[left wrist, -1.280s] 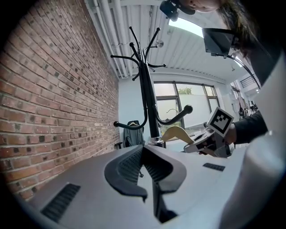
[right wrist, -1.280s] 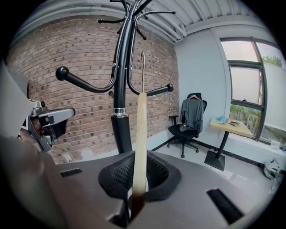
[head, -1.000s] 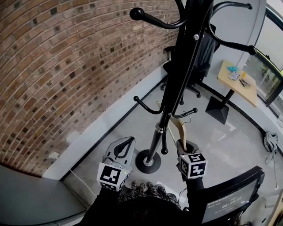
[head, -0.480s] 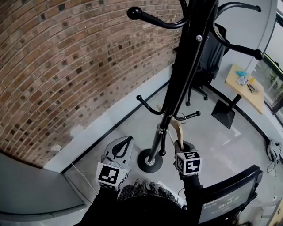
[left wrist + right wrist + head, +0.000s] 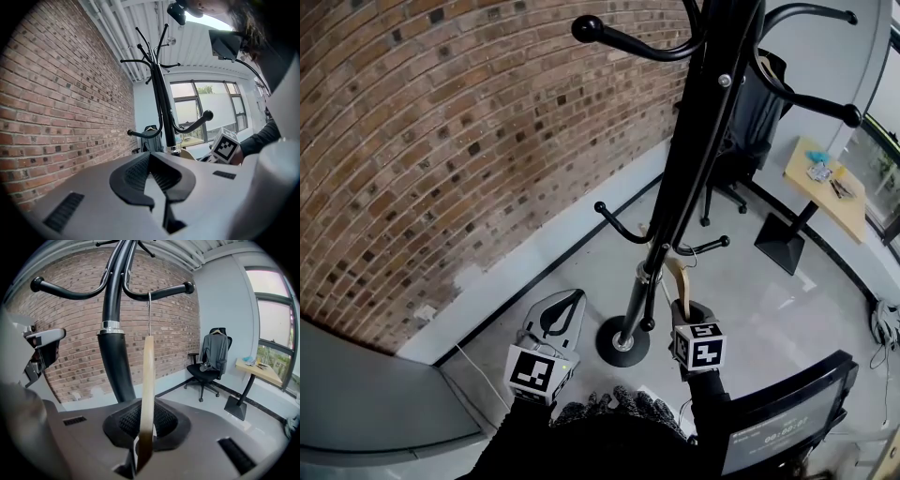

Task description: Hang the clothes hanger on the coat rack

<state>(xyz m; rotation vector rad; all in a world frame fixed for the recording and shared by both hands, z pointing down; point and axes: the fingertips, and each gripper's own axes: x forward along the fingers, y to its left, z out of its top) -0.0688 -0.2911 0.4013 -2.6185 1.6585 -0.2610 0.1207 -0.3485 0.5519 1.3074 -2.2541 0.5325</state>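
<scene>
Pale wooden clothes hanger, edge-on and upright, bottom end clamped in the right gripper - its thin metal hook reaches a ball-tipped lower arm of the black coat rack, contact unclear - hanger just beside the pole.

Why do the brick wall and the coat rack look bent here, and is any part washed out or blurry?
Head view: the wide lens bows the brick wall and leans the coat rack; light is even. Right gripper view: the window is blown out pale pink, the clothes hanger blurs nearest the camera, corners go black. Left gripper view: a ceiling patch glares white.
</scene>
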